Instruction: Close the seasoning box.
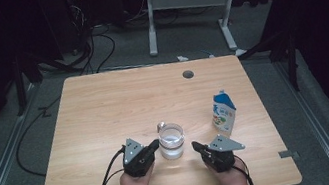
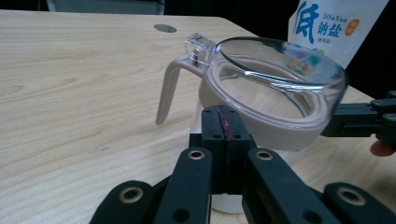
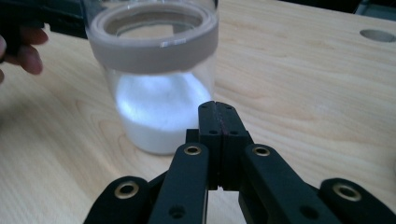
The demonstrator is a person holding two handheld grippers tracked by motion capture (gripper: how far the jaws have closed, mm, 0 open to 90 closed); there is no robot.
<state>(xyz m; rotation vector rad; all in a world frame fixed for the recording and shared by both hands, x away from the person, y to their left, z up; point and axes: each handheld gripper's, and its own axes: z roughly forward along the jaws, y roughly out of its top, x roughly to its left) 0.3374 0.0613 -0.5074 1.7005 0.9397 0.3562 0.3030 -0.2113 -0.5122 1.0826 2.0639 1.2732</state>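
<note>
Both grippers, left [image 1: 154,146] and right [image 1: 196,145], sit closed and empty, flanking our clear lidded glass jar of white powder [image 1: 171,142] on the wooden worktop [image 1: 105,112]; we should open wide before gripping it squarely.

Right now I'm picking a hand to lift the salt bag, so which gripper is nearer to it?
Right. The right gripper sits between the clear jar and the salt bag, with the bag just beyond it. The left gripper is across the jar, farther off.
</note>
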